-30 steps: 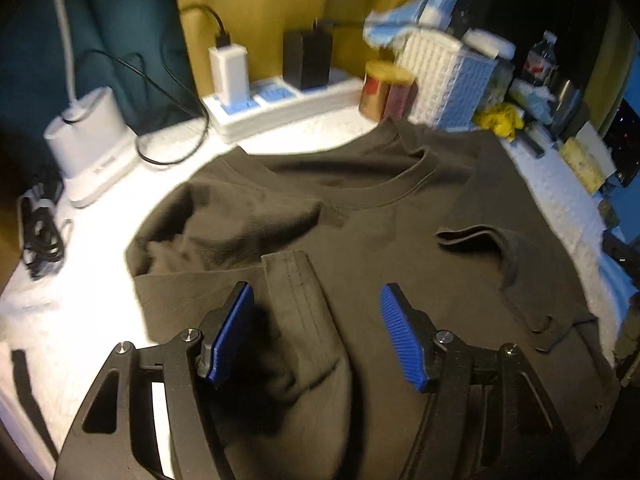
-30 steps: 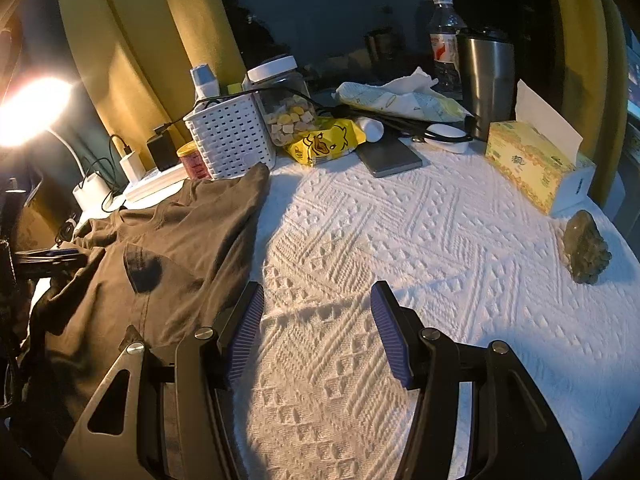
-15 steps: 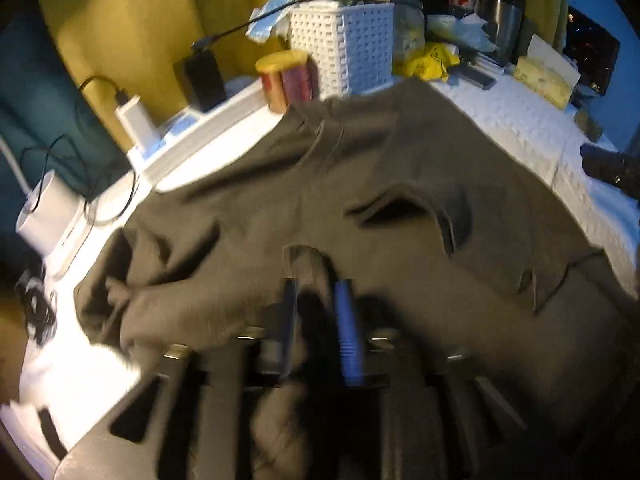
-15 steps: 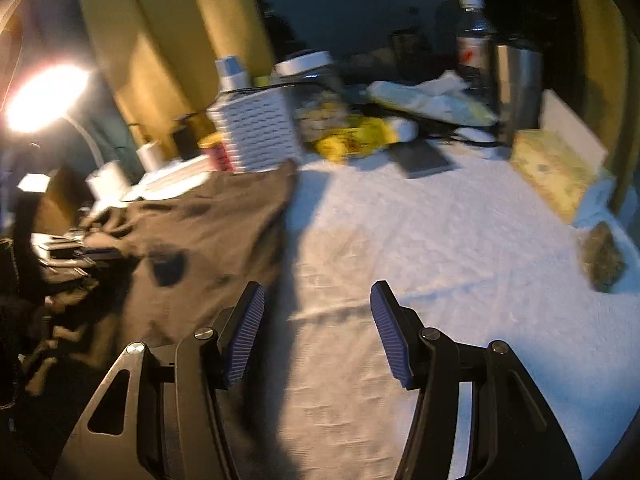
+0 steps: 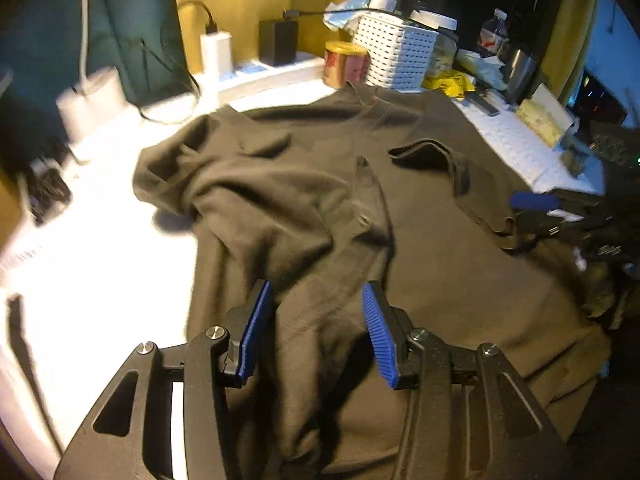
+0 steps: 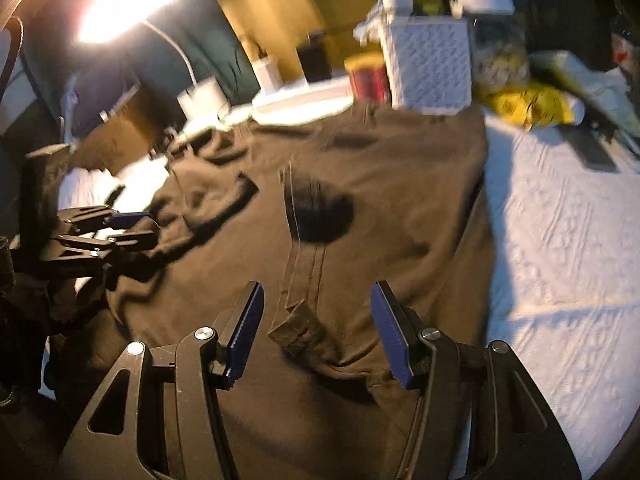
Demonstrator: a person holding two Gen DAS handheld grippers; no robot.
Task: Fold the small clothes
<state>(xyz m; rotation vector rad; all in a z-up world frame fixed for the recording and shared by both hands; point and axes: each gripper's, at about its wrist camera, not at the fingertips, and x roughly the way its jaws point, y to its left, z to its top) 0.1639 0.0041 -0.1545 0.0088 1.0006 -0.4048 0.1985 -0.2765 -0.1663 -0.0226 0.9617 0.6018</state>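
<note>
Both tools gape over one shirt [image 5: 420, 240] — left tool [image 5: 316, 332], right tool [image 6: 316, 328].

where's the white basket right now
The white basket stands at the table's far edge, just beyond the shirt collar, with a red tin on its left in both views.

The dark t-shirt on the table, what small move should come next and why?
Probably close the left gripper on the bunched fabric between its open fingers. The t-shirt lies rumpled on that side, and the right gripper hovers open over the folded-in sleeve.
</note>
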